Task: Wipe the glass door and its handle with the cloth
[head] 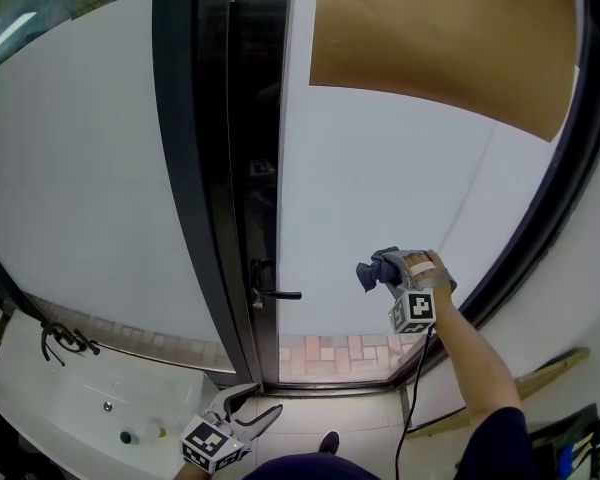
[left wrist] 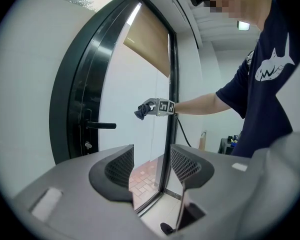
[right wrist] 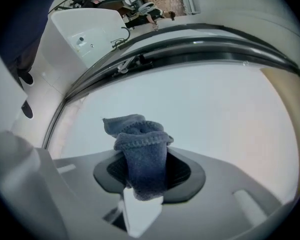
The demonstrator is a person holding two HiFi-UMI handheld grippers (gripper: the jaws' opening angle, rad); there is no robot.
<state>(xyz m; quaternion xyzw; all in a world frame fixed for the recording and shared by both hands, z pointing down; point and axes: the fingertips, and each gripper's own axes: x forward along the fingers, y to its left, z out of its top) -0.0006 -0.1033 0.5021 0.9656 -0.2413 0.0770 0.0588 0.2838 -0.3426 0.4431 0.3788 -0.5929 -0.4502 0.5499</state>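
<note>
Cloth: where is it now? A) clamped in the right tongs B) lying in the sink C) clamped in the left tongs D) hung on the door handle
A: the right gripper view shows the cloth pinched between the right tongs, while the left tongs stand apart with nothing between them.

One glass door (head: 380,188), one handle (head: 278,294), one cloth (head: 368,274), two grippers (head: 260,400) (head: 388,266), one sink (head: 70,413)

Navy shark-print T-shirt (left wrist: 270,69); marker-cubed right gripper (head: 380,270)
</note>
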